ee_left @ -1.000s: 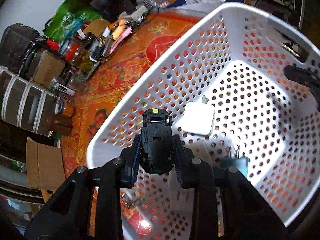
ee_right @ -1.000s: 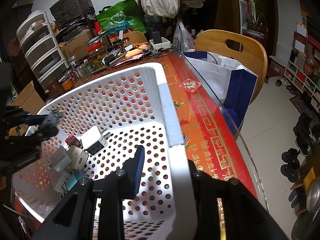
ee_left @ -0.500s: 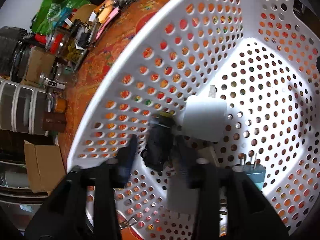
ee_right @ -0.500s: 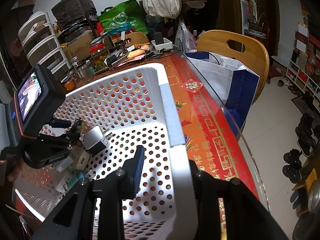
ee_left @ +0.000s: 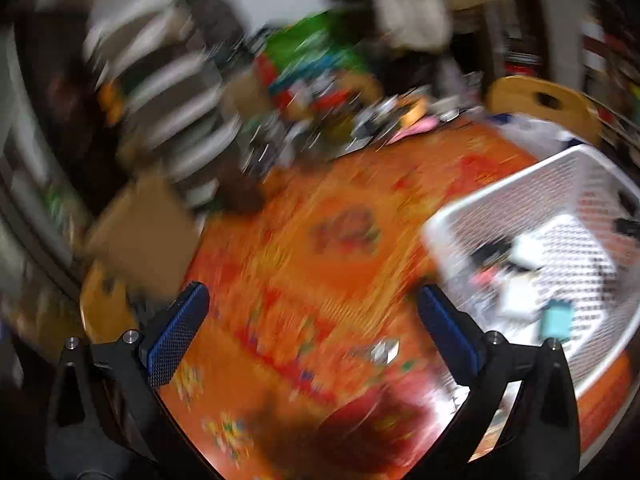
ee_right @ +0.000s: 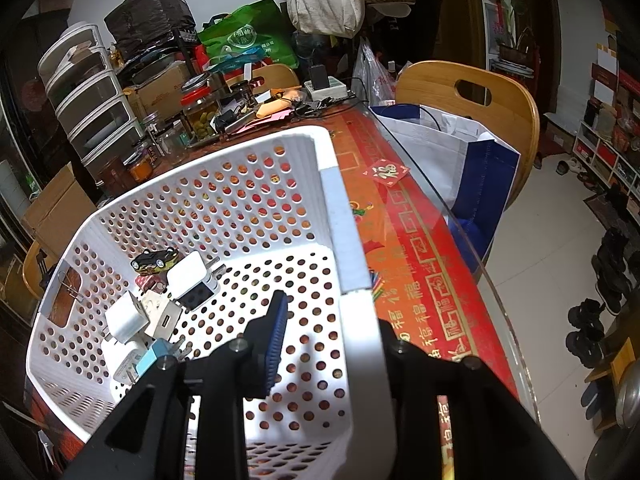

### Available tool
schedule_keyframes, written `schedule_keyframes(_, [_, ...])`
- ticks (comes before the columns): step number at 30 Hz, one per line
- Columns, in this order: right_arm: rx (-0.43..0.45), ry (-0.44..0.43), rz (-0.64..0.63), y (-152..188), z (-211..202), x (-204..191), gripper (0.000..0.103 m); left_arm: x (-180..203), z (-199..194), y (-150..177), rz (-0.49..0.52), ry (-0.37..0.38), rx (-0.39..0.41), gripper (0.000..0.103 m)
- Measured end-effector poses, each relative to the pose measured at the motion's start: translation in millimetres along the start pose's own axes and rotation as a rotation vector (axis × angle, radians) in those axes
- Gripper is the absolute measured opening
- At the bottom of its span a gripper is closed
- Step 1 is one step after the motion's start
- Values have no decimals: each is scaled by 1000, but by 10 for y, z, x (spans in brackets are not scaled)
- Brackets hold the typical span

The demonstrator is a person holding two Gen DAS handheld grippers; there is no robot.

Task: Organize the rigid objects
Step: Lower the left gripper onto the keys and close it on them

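The white perforated basket (ee_right: 344, 220) stands on the orange tablecloth. My right gripper (ee_right: 332, 312) is shut on its near right wall, one finger inside and one outside. In the basket lie a black and yellow toy car (ee_right: 156, 260), white chargers (ee_right: 192, 280) and a teal plug (ee_right: 156, 356). The left wrist view is smeared by motion. There my left gripper (ee_left: 311, 294) hangs over the bare tablecloth, its jaws opening wide with nothing between them. The basket (ee_left: 500, 208) sits to its right.
Jars (ee_right: 200, 116), a power strip (ee_right: 324, 88) and a drawer unit (ee_right: 88, 96) crowd the table's far end. A wooden chair (ee_right: 468, 92) with a blue and white bag (ee_right: 472, 160) stands beyond the glass table edge. A binder clip (ee_right: 70, 286) hangs on the basket's left handle.
My left gripper let go of the toy car inside the basket, opened wide and swung out to the left over the tablecloth. The right gripper has kept still on the basket wall.
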State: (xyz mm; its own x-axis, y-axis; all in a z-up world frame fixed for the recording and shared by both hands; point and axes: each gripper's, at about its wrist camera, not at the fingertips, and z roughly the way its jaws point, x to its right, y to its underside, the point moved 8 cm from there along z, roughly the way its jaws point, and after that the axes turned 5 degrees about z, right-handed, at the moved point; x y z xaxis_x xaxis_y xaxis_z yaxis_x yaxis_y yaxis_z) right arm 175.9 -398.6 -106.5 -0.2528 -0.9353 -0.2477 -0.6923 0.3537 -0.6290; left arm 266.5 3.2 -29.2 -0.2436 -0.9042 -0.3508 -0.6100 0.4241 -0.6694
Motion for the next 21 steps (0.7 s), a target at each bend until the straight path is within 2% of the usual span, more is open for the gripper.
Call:
schedule_keyframes(3, [-2, 8, -1, -3, 4, 9, 31, -30, 613, 532, -52, 84, -165, 100])
schedule_keyframes(6, [-4, 18, 3, -10, 10, 16, 31, 168, 948, 746, -39, 168, -241, 89])
schedule_keyframes(9, [-6, 26, 6, -10, 14, 23, 31, 365, 1197, 839, -84, 274, -303, 81])
schedule_keyframes(12, [-10, 30, 7, -11, 16, 30, 31, 480, 1327, 864, -115, 291, -342, 74])
schedule_keyframes(18, [-9, 28, 7, -13, 12, 26, 31, 607, 1430, 825, -152, 300, -380, 68])
schedule_keyframes(20, [-7, 27, 7, -16, 15, 23, 31, 615, 1449, 813, -171, 312, -382, 62])
schedule_keyframes(21, [-6, 27, 7, -14, 15, 22, 31, 631, 1496, 794, -173, 310, -382, 55])
